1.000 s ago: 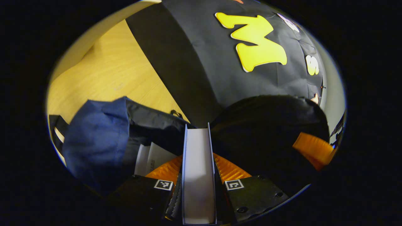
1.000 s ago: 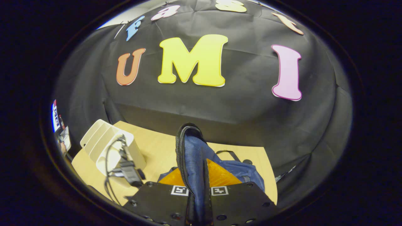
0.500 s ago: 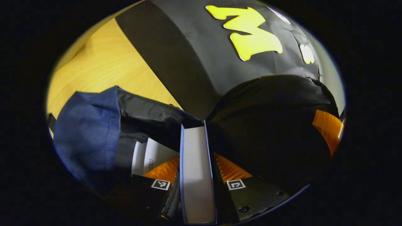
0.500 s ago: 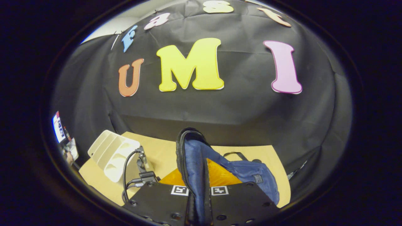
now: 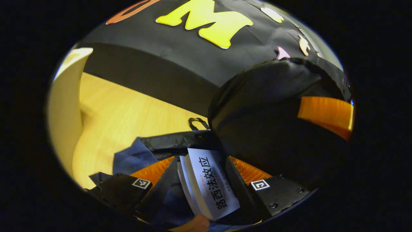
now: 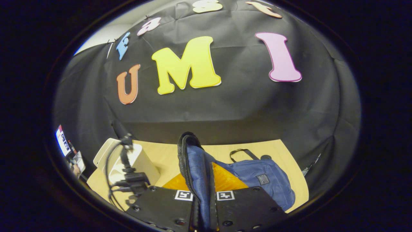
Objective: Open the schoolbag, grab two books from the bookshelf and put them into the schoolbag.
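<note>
A pale bookshelf (image 6: 128, 161) is seen on the wooden tabletop (image 6: 161, 154) to the left of the right tool (image 6: 205, 196), with the left tool (image 6: 128, 175) and its cable in front of it. Beyond the left tool (image 5: 201, 175) a dark flap of the schoolbag (image 5: 273, 129) blocks the right side. The right tool is pinched on the blue schoolbag's zippered edge (image 6: 193, 174). The left tool is spread wide, and a white book (image 5: 212, 183) lies between its fingers inside the bag opening; contact cannot be told
</note>
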A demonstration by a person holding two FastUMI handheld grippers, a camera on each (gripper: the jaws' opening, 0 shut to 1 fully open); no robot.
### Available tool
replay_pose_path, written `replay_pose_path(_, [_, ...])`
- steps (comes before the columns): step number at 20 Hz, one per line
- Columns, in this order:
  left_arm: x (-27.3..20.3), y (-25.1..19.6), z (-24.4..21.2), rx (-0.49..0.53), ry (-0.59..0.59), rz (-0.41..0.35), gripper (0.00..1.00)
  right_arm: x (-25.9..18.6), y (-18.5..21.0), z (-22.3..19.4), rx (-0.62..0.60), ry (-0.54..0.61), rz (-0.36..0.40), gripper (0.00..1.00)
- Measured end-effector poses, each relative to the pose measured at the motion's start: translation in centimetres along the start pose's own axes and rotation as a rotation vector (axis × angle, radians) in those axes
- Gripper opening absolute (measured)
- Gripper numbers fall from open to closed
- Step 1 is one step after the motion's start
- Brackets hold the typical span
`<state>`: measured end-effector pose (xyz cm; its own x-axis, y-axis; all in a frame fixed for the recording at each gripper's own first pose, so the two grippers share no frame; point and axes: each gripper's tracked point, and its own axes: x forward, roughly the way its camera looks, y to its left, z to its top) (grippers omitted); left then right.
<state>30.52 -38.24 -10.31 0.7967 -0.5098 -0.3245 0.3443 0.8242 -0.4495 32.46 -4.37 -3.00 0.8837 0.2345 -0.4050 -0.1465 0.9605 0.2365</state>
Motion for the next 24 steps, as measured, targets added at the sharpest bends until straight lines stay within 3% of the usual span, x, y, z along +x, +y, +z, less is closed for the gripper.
replay_pose_path(4, [-5.4,1.8,3.3,0.118,-0.099,0.07,0.99,0.3,0.5,-0.7,0.082,-0.01,0.028,0.09])
replay_pose_path(8, [-12.0,2.5,7.0,0.135,-0.203,0.097,0.99,0.7,2.0,-1.6,0.186,-0.007,0.081,0.4])
replay_pose_path(9, [-13.4,2.9,7.7,0.143,-0.227,0.104,0.98,0.6,2.3,-1.7,0.205,-0.01,0.095,0.58])
replay_pose_path(11, [-15.9,4.2,8.5,0.169,-0.264,0.148,0.98,0.1,3.6,-1.8,0.235,-0.039,0.148,0.74])
replay_pose_path(14, [-20.4,5.7,8.7,0.186,-0.311,0.195,0.98,-1.2,6.5,-1.9,0.245,-0.087,0.225,0.89])
replay_pose_path(24, [-31.3,10.3,6.0,0.159,-0.398,0.31,0.98,-0.7,9.5,-5.8,0.1,-0.071,0.156,0.92])
